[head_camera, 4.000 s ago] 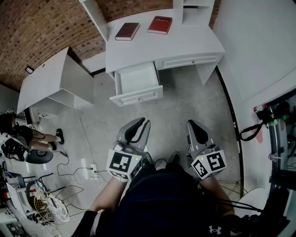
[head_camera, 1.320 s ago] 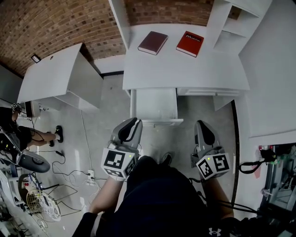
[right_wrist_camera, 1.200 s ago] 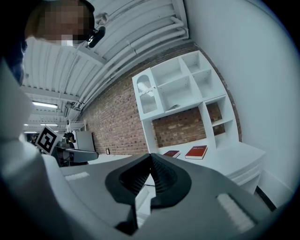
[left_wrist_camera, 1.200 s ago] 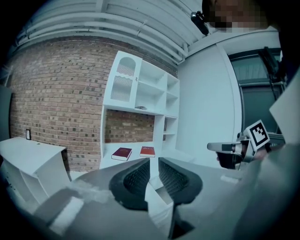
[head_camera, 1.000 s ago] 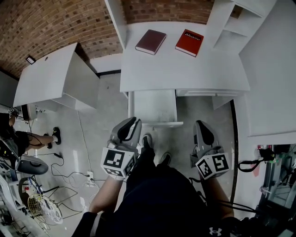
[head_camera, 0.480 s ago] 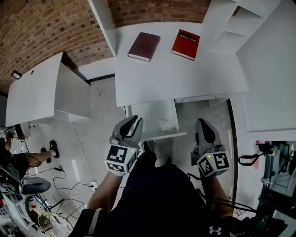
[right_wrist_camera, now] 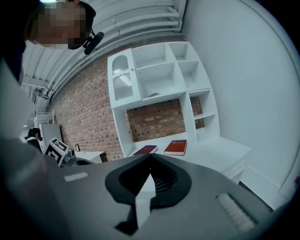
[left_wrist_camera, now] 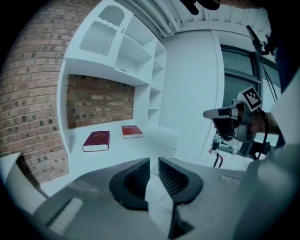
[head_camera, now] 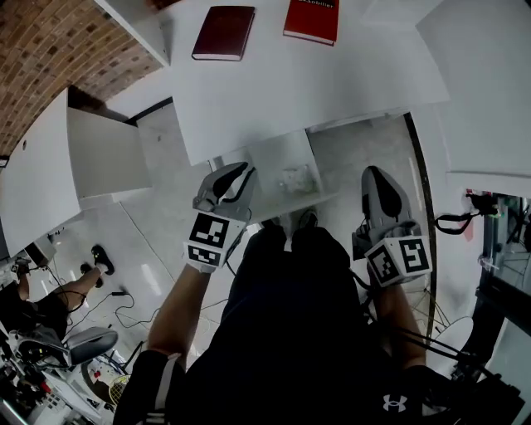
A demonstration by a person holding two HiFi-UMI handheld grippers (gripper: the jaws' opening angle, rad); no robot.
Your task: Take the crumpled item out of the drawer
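Observation:
A small white crumpled item [head_camera: 296, 178] lies inside the open white drawer [head_camera: 249, 166] under the desk [head_camera: 332, 83]. My left gripper [head_camera: 246, 168] hovers over the drawer's left part, a little left of the item and not touching it. Its jaws stand a narrow gap apart with nothing between them [left_wrist_camera: 153, 163]. My right gripper [head_camera: 373, 171] hangs right of the drawer, above the floor. In the right gripper view its tips [right_wrist_camera: 150, 157] meet and hold nothing. Neither gripper view shows the crumpled item.
A dark red book [head_camera: 222, 21] and a red book [head_camera: 311, 18] lie on the desk top, under white shelving [right_wrist_camera: 159, 75]. A second white table [head_camera: 33, 174] stands to the left. A seated person's legs [head_camera: 62, 290] and floor cables are at lower left, an equipment rack [head_camera: 498, 249] at right.
The view has moved forward to the desk. The drawer, earlier well ahead of both grippers, now lies between them, and the left gripper has come over its left part.

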